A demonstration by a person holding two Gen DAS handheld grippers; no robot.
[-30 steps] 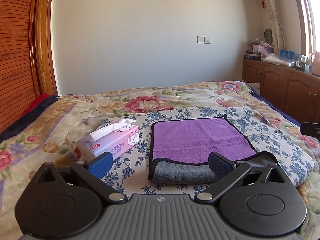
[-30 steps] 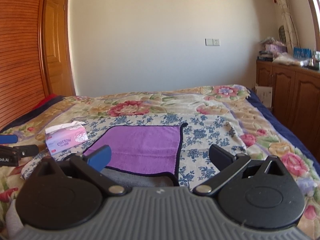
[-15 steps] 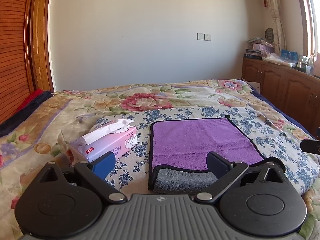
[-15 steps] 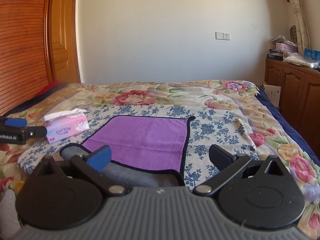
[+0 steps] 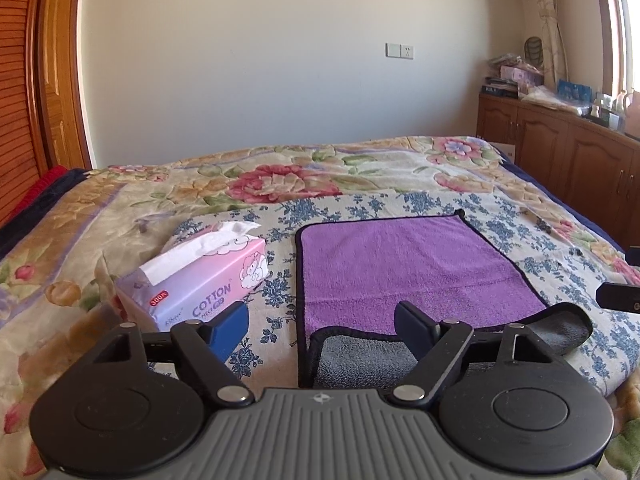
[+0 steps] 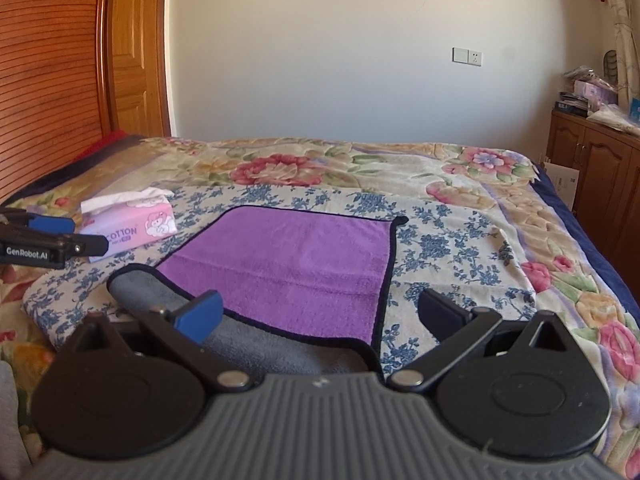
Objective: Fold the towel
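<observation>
We have drawn both claws nearer the purple microfibre towel (image 5: pixel 416 268), lying mid-frame on the floral bed (image 5: pixel 280 176); left claw (image 5: pixel 322 322) and right claw (image 6: pixel 320 316) gape wide, empty, ready for its turned-up near corners.

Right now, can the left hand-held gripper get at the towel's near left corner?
Probably yes: the left hand-held gripper is open, the towel corner lies just ahead between its fingers, and the tissue box sits off to the side.

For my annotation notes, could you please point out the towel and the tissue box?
towel (image 5: pixel 408 264), left wrist view, middle of its purple face.
tissue box (image 5: pixel 204 280), left wrist view, its pink top.
</observation>
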